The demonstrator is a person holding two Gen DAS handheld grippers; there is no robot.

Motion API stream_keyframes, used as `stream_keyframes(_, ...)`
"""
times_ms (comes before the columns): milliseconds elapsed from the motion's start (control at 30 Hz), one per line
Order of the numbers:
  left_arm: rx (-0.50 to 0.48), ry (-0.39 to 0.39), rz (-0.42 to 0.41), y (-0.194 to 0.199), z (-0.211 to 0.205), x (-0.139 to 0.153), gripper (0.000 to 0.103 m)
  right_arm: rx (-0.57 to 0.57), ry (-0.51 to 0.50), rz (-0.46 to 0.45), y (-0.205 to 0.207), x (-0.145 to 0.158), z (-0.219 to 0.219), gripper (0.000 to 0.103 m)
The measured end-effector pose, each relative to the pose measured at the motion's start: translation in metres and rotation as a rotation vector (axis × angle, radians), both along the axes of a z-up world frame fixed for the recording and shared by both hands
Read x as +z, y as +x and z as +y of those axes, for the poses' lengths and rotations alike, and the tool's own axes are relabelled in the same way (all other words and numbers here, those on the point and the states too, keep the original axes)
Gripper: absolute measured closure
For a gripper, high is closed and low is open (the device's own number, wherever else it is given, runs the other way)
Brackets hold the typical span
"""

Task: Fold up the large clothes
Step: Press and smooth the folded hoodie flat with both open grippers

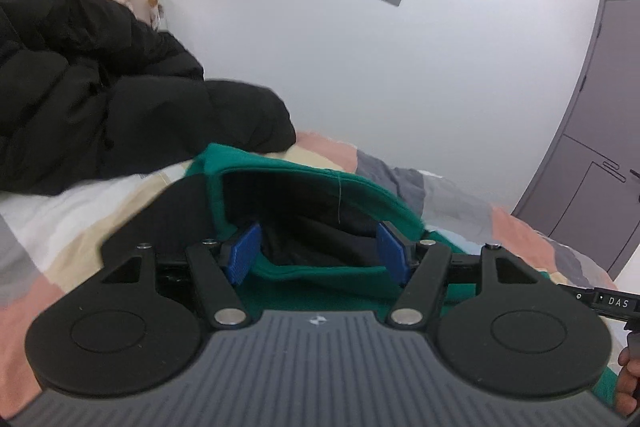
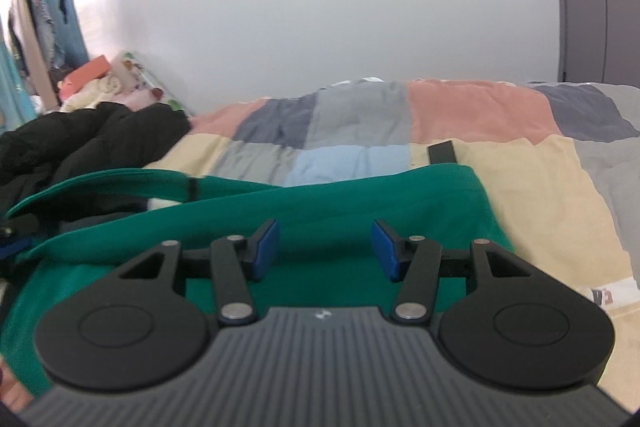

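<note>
My left gripper (image 1: 318, 251) is open wide. Its blue pads (image 1: 244, 253) sit on each side of the opening of the green sweatshirt (image 1: 320, 285), with the dark lining between them. The pads do not look pressed on the cloth, so I am not holding it yet.

My right gripper (image 2: 325, 249) is about half open. It hangs over the flat green cloth. Nothing is pinched between its pads.

The green sweatshirt lies on the bed, right in front of me, spread out from left to right. A thin loose thread (image 1: 339, 201) hangs at the rim of its opening.

I think the step now is to grab an edge with each gripper. To do it well, I should slide one pad under just one edge of the cloth, not the whole thick bunch. Then I should close both grippers and lift them together, so the cloth stays flat and does not twist.

The bed has a patchwork quilt (image 2: 472, 107) with pink, grey, blue and cream squares. It is soft and a bit wrinkly. A black puffy coat (image 1: 92, 87) is piled just beside the sweatshirt, and I should not catch it. Behind the bed are a white wall (image 1: 360, 47) and a grey door (image 1: 600, 147). Clothes hang far off on the left.
</note>
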State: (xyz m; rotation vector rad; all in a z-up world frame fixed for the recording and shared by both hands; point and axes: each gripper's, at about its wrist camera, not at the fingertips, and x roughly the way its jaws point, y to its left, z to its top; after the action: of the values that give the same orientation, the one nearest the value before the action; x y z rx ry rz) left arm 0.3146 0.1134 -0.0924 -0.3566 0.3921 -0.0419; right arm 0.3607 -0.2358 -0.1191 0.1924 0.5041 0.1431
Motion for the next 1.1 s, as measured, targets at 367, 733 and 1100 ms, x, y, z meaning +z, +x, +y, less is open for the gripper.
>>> stream_keyframes(367,-0.128,-0.001,0.166,-0.029,-0.011,-0.006,0.034,0.045,-0.006,0.046,-0.023,-0.006,0.015,0.049)
stream_keyframes(733,-0.068,0.067,0.213,0.049,-0.003,-0.021,0.034,-0.031,0.001,0.213,0.033,-0.033,0.003,0.049)
stream_keyframes(1100,-0.03,0.082,0.163,0.067,0.008,-0.037,0.031,0.002,-0.017,0.236,0.04,-0.05,0.013,0.047)
